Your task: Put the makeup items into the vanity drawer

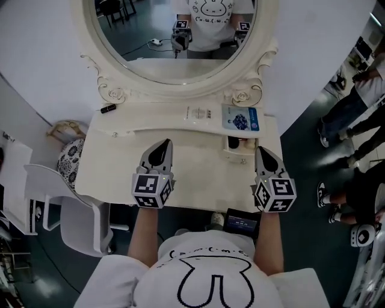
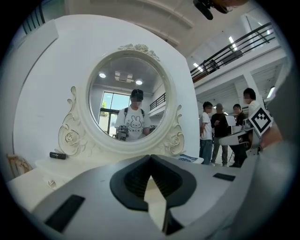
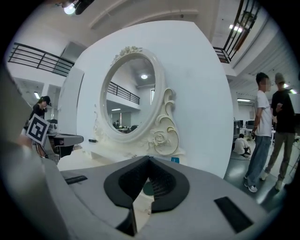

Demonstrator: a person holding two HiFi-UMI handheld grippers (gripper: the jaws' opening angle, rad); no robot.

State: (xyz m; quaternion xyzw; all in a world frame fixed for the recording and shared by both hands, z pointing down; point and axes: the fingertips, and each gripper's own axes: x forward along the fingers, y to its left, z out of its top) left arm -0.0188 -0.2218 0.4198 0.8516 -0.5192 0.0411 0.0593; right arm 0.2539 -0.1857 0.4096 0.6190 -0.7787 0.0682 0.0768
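The left gripper (image 1: 163, 147) and right gripper (image 1: 263, 153) hang below the mirror (image 1: 150, 57). Both are pinched shut (tips touching).

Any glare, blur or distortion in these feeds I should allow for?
Head view: dim but sharp, vanity top evenly lit, no glare in the mirror. Left gripper view: heavy fisheye, black corners, left hand-held gripper soft up close. Right gripper view: same bending, ceiling lamp flares top left, right hand-held gripper blurred.
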